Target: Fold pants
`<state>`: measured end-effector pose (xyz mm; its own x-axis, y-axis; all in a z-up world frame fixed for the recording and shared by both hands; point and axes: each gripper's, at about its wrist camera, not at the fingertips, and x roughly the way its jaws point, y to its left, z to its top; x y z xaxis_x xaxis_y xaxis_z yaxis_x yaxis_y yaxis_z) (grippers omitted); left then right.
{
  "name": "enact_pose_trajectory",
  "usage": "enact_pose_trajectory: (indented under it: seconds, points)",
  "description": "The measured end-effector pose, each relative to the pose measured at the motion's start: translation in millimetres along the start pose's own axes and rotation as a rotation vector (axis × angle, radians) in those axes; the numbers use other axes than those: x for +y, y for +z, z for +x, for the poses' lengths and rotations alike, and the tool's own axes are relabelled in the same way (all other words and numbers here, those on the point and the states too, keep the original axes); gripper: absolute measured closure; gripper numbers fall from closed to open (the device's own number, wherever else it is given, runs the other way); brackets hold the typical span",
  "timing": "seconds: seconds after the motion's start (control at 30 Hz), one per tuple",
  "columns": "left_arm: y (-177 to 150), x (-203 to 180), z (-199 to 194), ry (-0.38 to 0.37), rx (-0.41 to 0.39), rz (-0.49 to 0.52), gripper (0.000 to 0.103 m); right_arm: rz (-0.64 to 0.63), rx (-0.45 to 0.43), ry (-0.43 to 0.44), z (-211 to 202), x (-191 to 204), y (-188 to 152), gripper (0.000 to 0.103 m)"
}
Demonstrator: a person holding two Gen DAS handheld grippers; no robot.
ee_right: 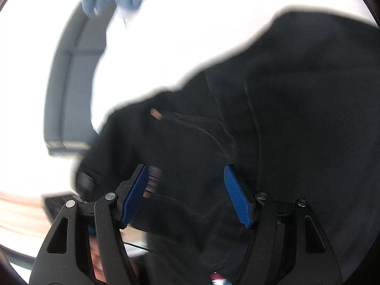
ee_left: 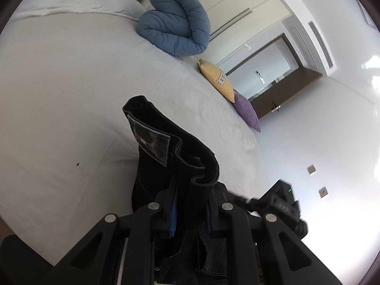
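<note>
The black pants (ee_left: pixel 166 156) stand bunched up in my left gripper (ee_left: pixel 190 213), which is shut on the waistband; a grey label with a red and white flag faces the camera. The pants are lifted above the white bed (ee_left: pixel 59 95). In the right wrist view the black pants (ee_right: pixel 273 118) fill most of the frame, blurred. My right gripper (ee_right: pixel 187 194) is open with its blue pads (ee_right: pixel 237 197) wide apart, just over the dark cloth and holding nothing. Part of the right gripper (ee_left: pixel 282 201) shows in the left wrist view.
A folded blue duvet (ee_left: pixel 175 21) lies at the far side of the bed. A yellow pillow (ee_left: pixel 218 80) and a purple pillow (ee_left: pixel 247 111) lie at the bed's right edge. White wardrobes and a brown door (ee_left: pixel 285 90) stand beyond. A grey headboard (ee_right: pixel 68 95) shows at left.
</note>
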<state>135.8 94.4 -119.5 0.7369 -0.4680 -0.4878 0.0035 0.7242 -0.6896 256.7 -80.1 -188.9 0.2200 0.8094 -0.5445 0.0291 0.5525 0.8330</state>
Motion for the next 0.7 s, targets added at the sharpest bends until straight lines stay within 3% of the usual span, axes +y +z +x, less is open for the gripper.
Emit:
enact_pose_trajectory:
  seconds: [0.07, 0.1, 0.3, 0.43, 0.57, 0.7]
  points:
    - [-6, -20, 4, 0.012, 0.016, 0.073, 0.085, -0.073, -0.035, -0.010, -23, 23, 9, 0.034]
    - [-12, -35, 8, 0.021, 0.028, 0.125, 0.085, -0.114, -0.024, -0.016, -30, 36, 11, 0.029]
    - [-52, -98, 24, 0.053, 0.088, 0.346, 0.085, -0.295, 0.063, -0.049, -53, 83, 11, 0.029]
    - [-78, -123, 35, 0.064, 0.141, 0.439, 0.085, -0.370, 0.098, -0.135, -62, 90, 1, 0.029]
    - [-92, -138, 43, 0.085, 0.167, 0.498, 0.085, -0.437, 0.121, -0.280, -65, 89, -13, 0.029]
    - [-107, -148, 42, 0.121, 0.168, 0.589, 0.085, -0.427, 0.097, -0.318, -73, 75, -12, 0.029]
